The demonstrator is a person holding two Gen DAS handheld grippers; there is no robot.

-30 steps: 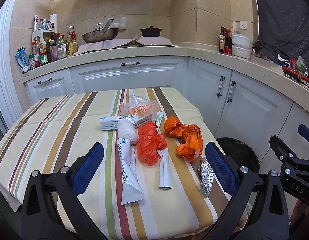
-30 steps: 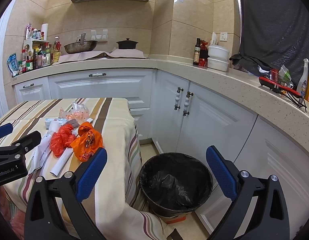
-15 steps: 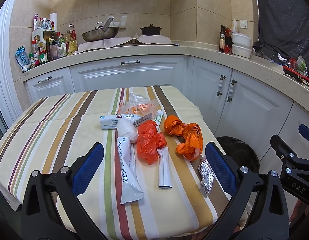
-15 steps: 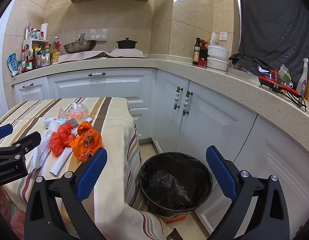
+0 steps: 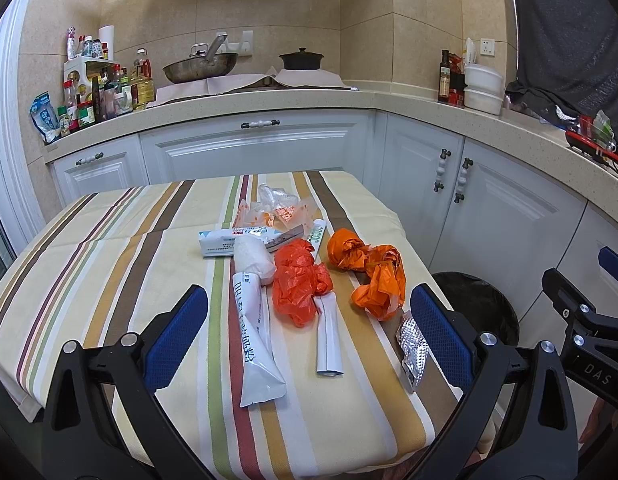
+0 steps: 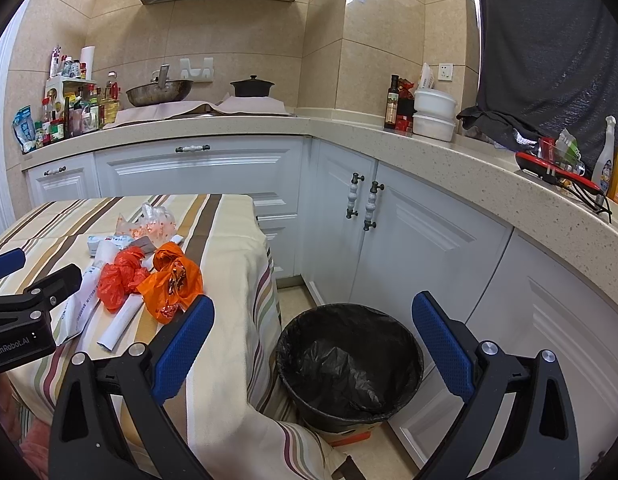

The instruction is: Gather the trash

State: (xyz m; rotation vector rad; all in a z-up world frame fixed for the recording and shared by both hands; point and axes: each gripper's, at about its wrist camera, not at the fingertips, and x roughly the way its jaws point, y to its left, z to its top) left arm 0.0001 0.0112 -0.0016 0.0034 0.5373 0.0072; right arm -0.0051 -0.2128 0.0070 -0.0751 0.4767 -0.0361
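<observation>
Trash lies on a striped tablecloth [image 5: 109,264]: a red plastic bag [image 5: 299,282], an orange plastic bag [image 5: 373,276], a long white wrapper [image 5: 253,332], a white paper tube [image 5: 328,336], a silver foil blister [image 5: 413,346], a white box [image 5: 237,240] and clear wrappers [image 5: 277,208]. My left gripper [image 5: 309,328] is open and empty, held above the table's near edge. My right gripper [image 6: 313,344] is open and empty, above a black-lined trash bin [image 6: 349,360] on the floor right of the table. The bags also show in the right wrist view [image 6: 169,280].
White kitchen cabinets [image 6: 389,220] and a stone counter [image 6: 429,148] wrap around the back and right. Bottles [image 5: 97,92], a wok [image 5: 201,66] and a black pot [image 5: 301,58] stand on the counter. The bin sits close to the cabinet doors.
The left wrist view has shifted very slightly; the trash sits marginally higher in frame. The right gripper and all trash stay as they were.
</observation>
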